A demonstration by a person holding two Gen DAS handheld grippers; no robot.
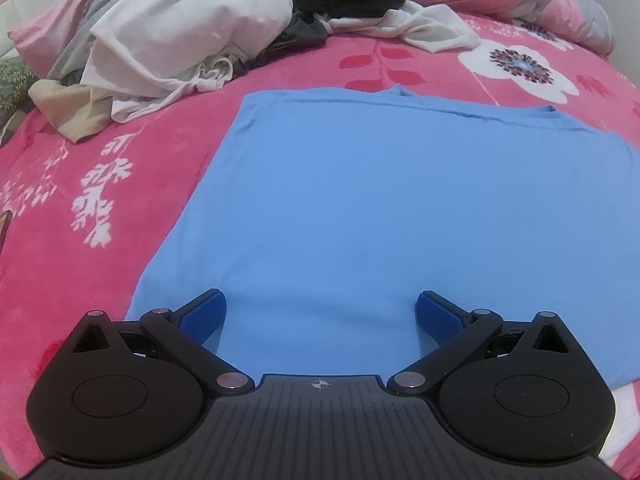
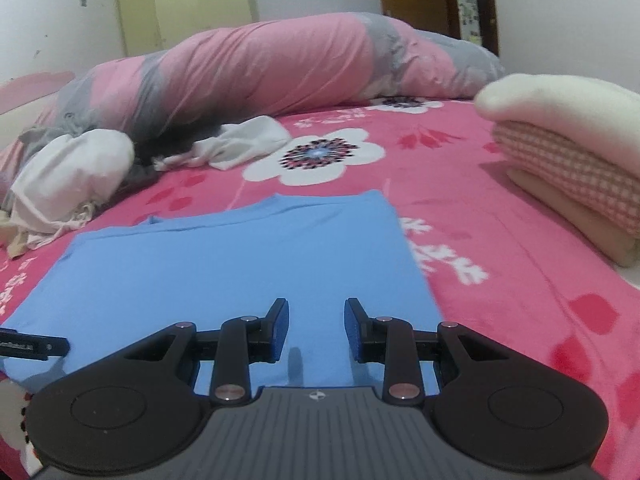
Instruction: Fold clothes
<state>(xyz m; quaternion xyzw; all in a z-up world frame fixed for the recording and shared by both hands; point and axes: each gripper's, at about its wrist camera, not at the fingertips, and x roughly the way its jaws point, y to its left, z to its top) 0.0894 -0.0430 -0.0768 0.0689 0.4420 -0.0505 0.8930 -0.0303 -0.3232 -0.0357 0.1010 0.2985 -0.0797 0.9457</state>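
- Left wrist view: the left hand-held gripper (image 1: 321, 314) hovers with its jaws spread wide and nothing between them, above the near part of the blue garment (image 1: 360, 208).
- The garment lies flat on the pink flowered bed (image 1: 80, 200), already folded into a rectangle.
- A heap of unfolded clothes (image 1: 180, 40) sits toward the bed's far left.
- Right wrist view: the right hand-held gripper (image 2: 317, 330) has its jaws partly spread, gripping nothing, over the blue garment's (image 2: 224, 260) near edge.
- A stack of folded blankets (image 2: 576, 168) lies at the bed's right edge.
- A pink and grey quilt (image 2: 280, 68) lies along its far edge.
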